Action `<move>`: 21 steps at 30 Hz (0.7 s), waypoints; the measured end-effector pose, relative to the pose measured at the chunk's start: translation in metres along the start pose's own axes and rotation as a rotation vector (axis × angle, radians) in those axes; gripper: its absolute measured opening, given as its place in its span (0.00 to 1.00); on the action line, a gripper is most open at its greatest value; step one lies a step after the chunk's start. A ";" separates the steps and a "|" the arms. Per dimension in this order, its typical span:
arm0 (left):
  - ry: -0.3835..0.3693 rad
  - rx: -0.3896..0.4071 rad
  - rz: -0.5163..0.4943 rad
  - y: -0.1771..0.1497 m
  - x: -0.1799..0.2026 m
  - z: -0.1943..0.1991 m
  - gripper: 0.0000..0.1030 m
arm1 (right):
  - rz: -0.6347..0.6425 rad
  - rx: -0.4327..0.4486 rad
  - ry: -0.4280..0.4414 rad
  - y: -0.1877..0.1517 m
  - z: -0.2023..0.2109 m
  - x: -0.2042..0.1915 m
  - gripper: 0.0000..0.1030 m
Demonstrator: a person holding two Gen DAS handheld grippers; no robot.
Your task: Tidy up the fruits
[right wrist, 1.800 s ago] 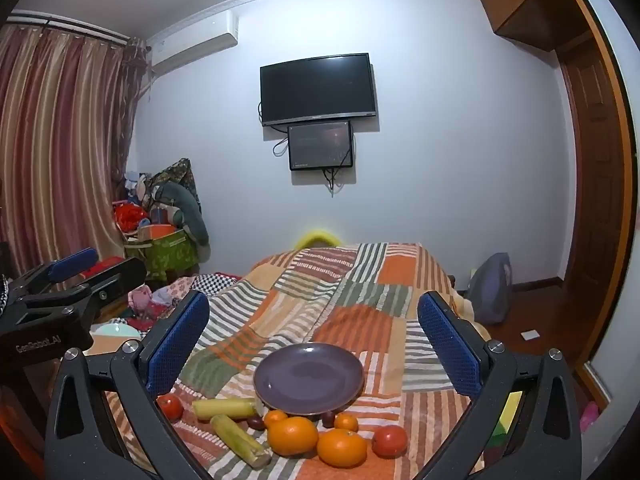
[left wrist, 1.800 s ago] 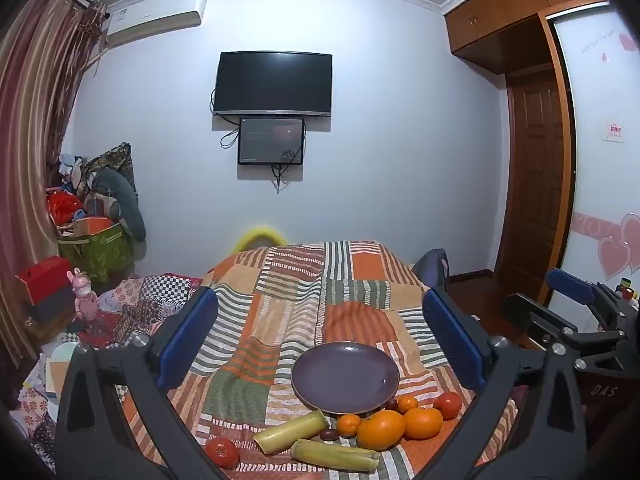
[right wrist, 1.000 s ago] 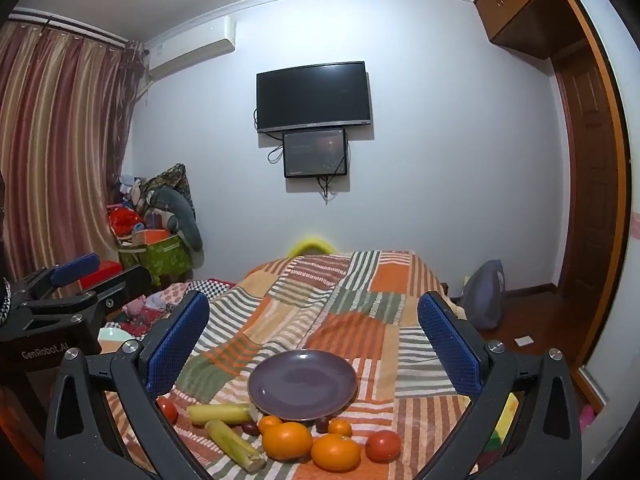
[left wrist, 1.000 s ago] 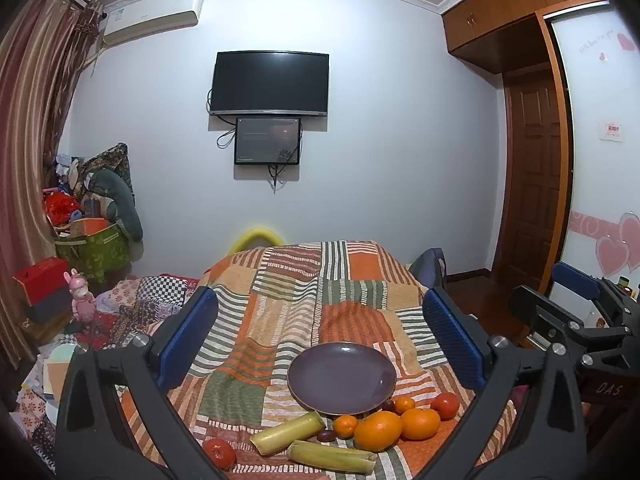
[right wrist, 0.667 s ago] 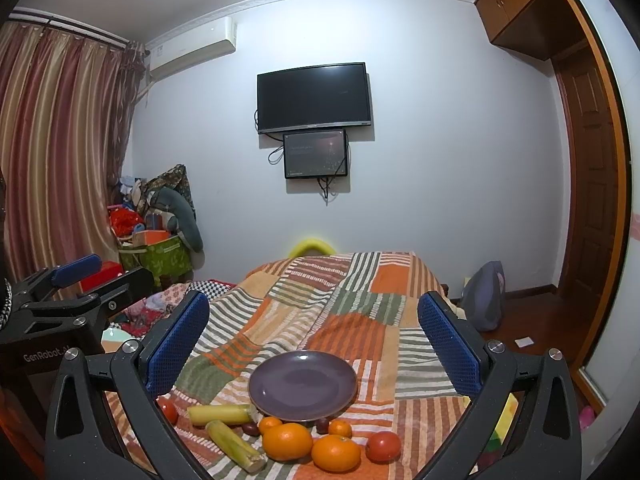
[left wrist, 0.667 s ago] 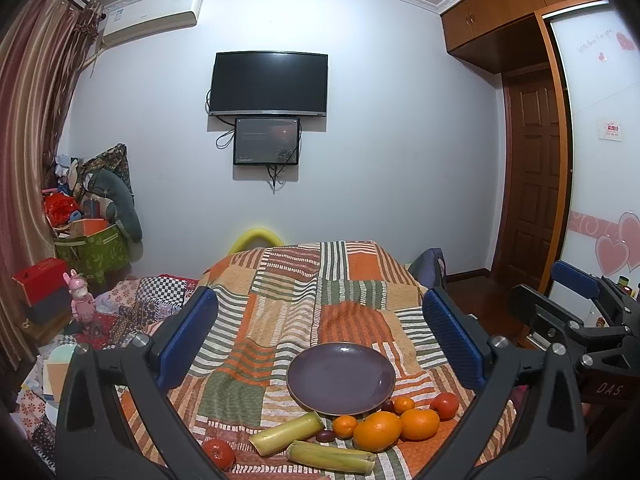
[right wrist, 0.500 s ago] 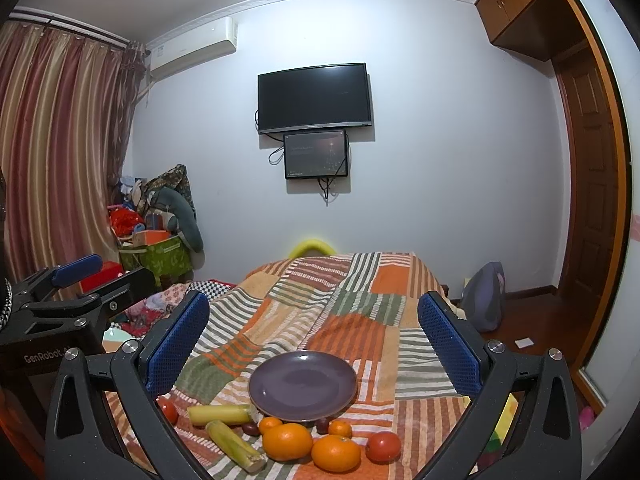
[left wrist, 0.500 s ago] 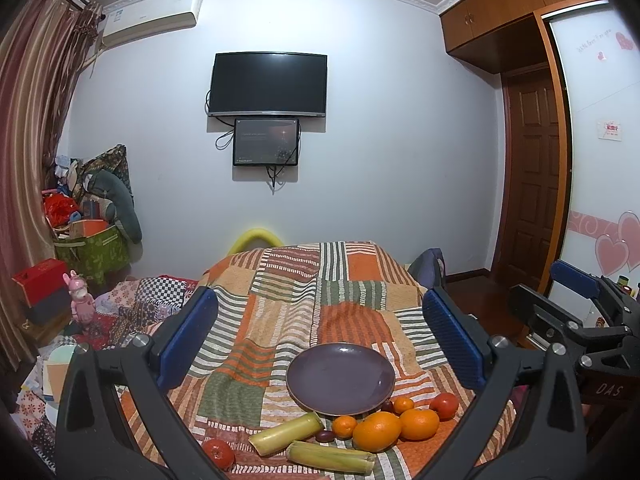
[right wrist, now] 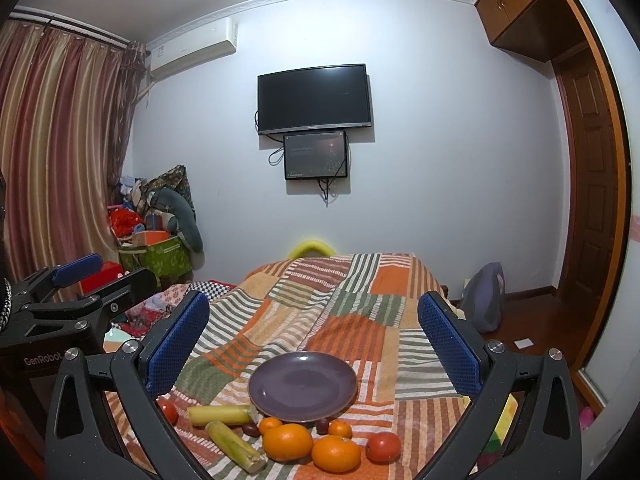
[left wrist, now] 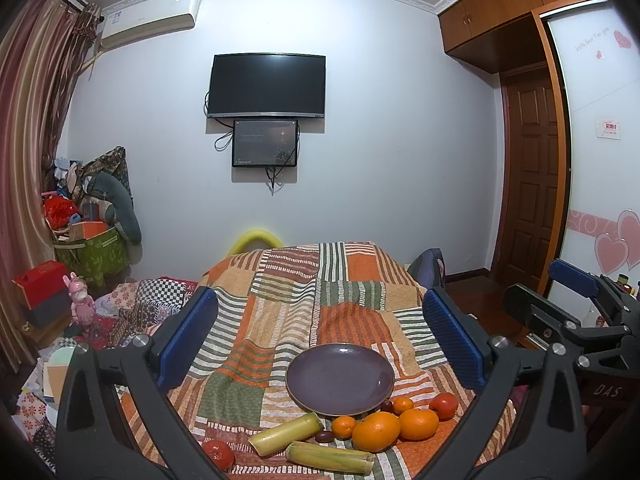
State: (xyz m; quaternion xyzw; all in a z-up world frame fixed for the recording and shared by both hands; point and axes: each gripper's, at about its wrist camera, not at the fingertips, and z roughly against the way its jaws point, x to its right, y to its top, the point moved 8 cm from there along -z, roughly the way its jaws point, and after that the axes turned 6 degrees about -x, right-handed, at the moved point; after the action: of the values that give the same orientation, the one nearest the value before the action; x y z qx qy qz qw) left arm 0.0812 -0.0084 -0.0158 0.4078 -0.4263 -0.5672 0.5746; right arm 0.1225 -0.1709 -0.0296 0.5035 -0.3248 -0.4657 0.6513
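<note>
Plate (left wrist: 339,379): purple, bare, flat on the striped patchwork blanket (left wrist: 288,312) near its front edge.
Large oranges (left wrist: 376,430): two side by side, just in front of the plate.
Small oranges (left wrist: 344,426): two, between the plate rim and the large oranges, one left, one right.
Dark small fruits (left wrist: 324,436): two, near the plate rim; kind not clear.
Tomatoes (left wrist: 443,405): one right of the oranges, another (left wrist: 218,453) well apart at far left, by the left finger.
Yellow-green stalk pieces (left wrist: 286,434): two, left front of the plate; one touching or nearly touching the rim, the other (left wrist: 330,457) lying nearer the camera.
Left gripper (left wrist: 320,344): fingers (left wrist: 187,340) spread wide, pinching nothing, above the fruit.
Right gripper (right wrist: 312,340): fingers (right wrist: 448,348) spread wide, pinching nothing, plate between them in view; also seen at the right edge of the left wrist view.
Surface: bed under the blanket.
Wall: television (right wrist: 315,98) with a smaller screen (right wrist: 315,156) below, air conditioner (right wrist: 192,52) upper left.
Sides: curtains (right wrist: 52,152) left, wooden door (left wrist: 530,176) right.
</note>
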 end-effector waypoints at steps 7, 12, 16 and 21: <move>-0.001 0.001 0.000 0.001 0.000 0.001 1.00 | 0.001 0.003 -0.002 0.000 0.000 0.000 1.00; -0.003 0.001 -0.002 0.002 0.002 0.002 1.00 | 0.002 0.003 -0.003 -0.001 0.000 0.000 1.00; -0.004 0.001 -0.002 0.003 0.003 0.003 1.00 | 0.002 0.004 -0.003 -0.001 0.000 0.000 1.00; -0.004 0.001 -0.002 0.002 0.003 0.003 1.00 | 0.003 0.000 -0.004 0.000 -0.001 0.001 1.00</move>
State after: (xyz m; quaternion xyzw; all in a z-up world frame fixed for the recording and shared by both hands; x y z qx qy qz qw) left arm 0.0785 -0.0117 -0.0126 0.4074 -0.4274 -0.5686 0.5728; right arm 0.1240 -0.1713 -0.0296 0.5023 -0.3269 -0.4658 0.6511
